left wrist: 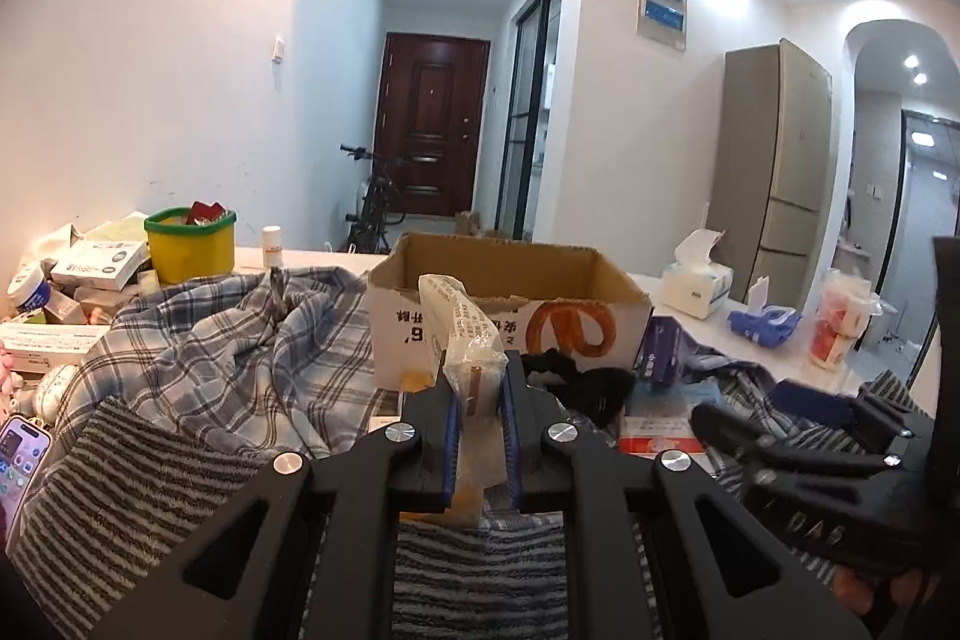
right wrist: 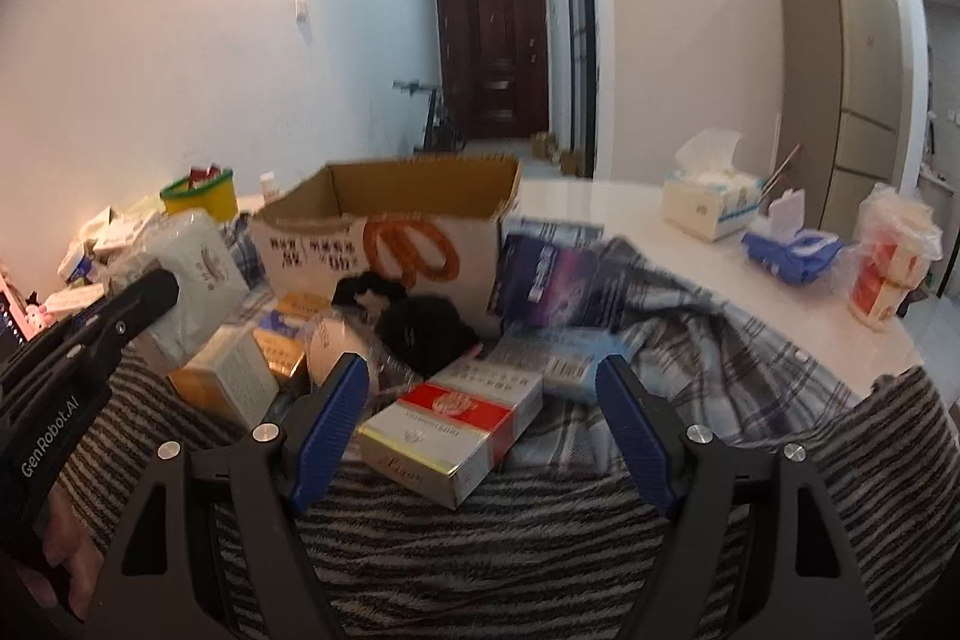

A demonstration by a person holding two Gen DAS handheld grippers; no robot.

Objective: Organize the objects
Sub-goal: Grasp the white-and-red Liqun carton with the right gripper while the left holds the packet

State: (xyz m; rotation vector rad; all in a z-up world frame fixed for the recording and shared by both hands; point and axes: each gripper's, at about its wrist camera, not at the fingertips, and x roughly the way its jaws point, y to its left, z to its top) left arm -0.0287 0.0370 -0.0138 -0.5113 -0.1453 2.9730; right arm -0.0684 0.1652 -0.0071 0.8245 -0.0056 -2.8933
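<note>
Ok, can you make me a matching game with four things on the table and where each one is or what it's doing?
Things:
1. left gripper
2. right gripper
3. yellow tub
4. tissue box

States or places:
A. open, above the red and white box
B. on the bare white table, right of the cardboard box
C. shut on a plastic packet
D. far left, green rim, by the wall

Pairs: 1-C, 2-A, 3-D, 4-B
</note>
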